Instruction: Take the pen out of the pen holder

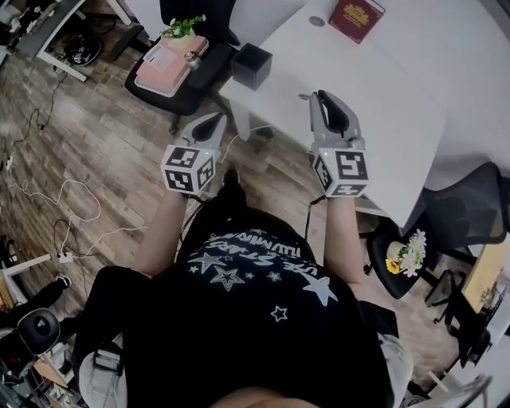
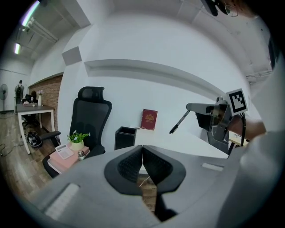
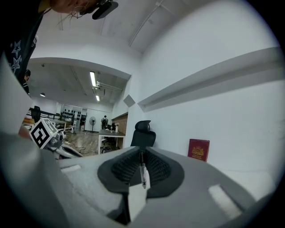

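Note:
My right gripper (image 3: 141, 155) is shut on a slim black pen (image 3: 142, 171), which stands upright between its pads. In the left gripper view that pen (image 2: 180, 122) slants down and to the left from the right gripper (image 2: 192, 107), out in the air above the white table (image 2: 187, 141). The black square pen holder (image 1: 252, 65) sits on the table's near left corner, apart from both grippers; the left gripper view shows the holder (image 2: 125, 137) as well. My left gripper (image 2: 142, 149) is shut with nothing in it. In the head view it (image 1: 217, 121) hangs over the floor left of the table.
A red book (image 1: 356, 17) leans at the back of the table (image 1: 382, 96). A black office chair (image 1: 179, 76) left of the table carries pink items and a small potted plant (image 1: 182, 29). Another chair with flowers (image 1: 408, 253) stands at the right. Cables lie on the wooden floor.

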Available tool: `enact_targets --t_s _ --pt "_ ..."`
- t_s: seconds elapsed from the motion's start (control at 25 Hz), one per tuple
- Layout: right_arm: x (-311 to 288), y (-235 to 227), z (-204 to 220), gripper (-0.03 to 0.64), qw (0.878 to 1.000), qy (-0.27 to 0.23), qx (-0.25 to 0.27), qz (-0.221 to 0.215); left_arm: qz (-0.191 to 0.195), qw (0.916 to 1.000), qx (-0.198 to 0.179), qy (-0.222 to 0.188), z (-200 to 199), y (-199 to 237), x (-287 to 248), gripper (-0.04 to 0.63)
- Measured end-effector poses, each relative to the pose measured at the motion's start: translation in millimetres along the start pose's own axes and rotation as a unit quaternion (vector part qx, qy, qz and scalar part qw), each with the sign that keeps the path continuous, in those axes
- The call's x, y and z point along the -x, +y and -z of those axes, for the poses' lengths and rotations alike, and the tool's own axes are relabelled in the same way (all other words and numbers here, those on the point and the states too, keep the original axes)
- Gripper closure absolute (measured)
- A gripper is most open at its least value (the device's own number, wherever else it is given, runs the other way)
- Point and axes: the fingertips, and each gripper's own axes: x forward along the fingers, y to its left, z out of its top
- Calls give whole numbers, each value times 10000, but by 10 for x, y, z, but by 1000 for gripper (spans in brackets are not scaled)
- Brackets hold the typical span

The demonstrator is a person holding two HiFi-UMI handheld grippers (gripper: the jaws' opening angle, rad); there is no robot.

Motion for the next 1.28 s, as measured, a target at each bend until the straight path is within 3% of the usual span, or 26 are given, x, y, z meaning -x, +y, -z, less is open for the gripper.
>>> enact_targets --t_s 0.32,0.56,0.88,1.28 --pt "1086 15 358 577 9989 254 -274 272 21 10000 30 71 356 -664 563 583" --pt "1576 163 584 577 9978 431 -466 208 -171 9997 77 136 596 -885 1054 583" --pt "1703 435 574 577 9978 472 -474 -10 -470 9985 250 96 756 -846 1559 583" --pt "1669 772 553 577 9970 597 -491 1 -266 9990 296 196 824 -772 1795 583"
